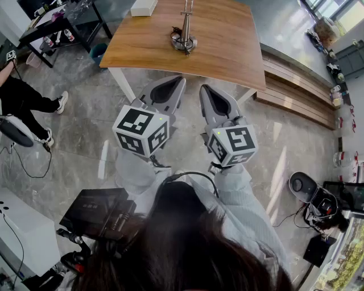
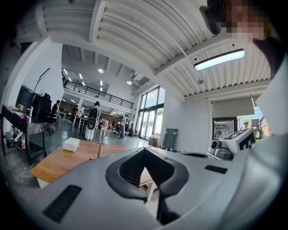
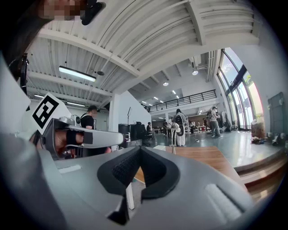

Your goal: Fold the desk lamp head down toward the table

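Desk lamp [image 1: 185, 31] top cut off by frame

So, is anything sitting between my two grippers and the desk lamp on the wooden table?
Nothing visible does. The left gripper and right gripper, fingers shut and empty, are short of the brown wooden table's near edge; only bare wood lies before the slim metal desk lamp. The white box stands off left.

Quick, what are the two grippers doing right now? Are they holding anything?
Left gripper: closed, holding nothing.
Right gripper: closed, holding nothing.
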Demonstrator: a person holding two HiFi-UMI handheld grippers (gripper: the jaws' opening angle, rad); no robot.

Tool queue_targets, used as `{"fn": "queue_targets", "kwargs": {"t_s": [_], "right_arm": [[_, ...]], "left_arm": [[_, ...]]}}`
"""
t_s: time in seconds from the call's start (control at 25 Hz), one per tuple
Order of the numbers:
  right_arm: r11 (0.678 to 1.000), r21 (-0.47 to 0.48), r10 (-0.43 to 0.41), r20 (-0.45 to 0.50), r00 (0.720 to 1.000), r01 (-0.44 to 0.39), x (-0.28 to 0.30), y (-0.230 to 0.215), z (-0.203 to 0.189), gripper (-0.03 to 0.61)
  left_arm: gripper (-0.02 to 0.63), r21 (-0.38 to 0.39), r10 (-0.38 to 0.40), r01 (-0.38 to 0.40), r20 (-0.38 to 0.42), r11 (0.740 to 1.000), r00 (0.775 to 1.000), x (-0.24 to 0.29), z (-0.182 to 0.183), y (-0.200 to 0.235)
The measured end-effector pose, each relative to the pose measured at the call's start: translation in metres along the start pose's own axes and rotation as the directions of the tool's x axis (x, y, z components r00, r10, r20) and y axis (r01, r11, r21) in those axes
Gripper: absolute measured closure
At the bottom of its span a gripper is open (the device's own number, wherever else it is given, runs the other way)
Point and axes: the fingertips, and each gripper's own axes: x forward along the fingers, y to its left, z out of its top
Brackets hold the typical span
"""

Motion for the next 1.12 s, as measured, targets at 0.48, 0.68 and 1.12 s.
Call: {"fn": "queue_targets", "kwargs": {"t_s": [0.48,0.68,1.12], "right_arm": [[1.000,0.006,-0.006,0.013,1.000,0.006,0.007,-0.002,0.004,0.577],[1.000,0.008,-0.016,0.025,1.000,0.016,0.003,-0.005,0.003,0.577],[0.999,0.028,-0.033,-0.037,0.999,0.034,0.014,-0.037,-0.022,0.577]], "left_arm": [[0.612,-0.001,0.005,-0.005,-0.005,1.000,1.000,0.004,0.002,0.006],[0.612,-0.005,0.012,-0.012,-0.014,1.000,1.000,0.006,-0.002,0.006],[0.612,-0.053,0.012,-0.014,-0.039,0.998,0.999,0.038,-0.018,0.019]]}}
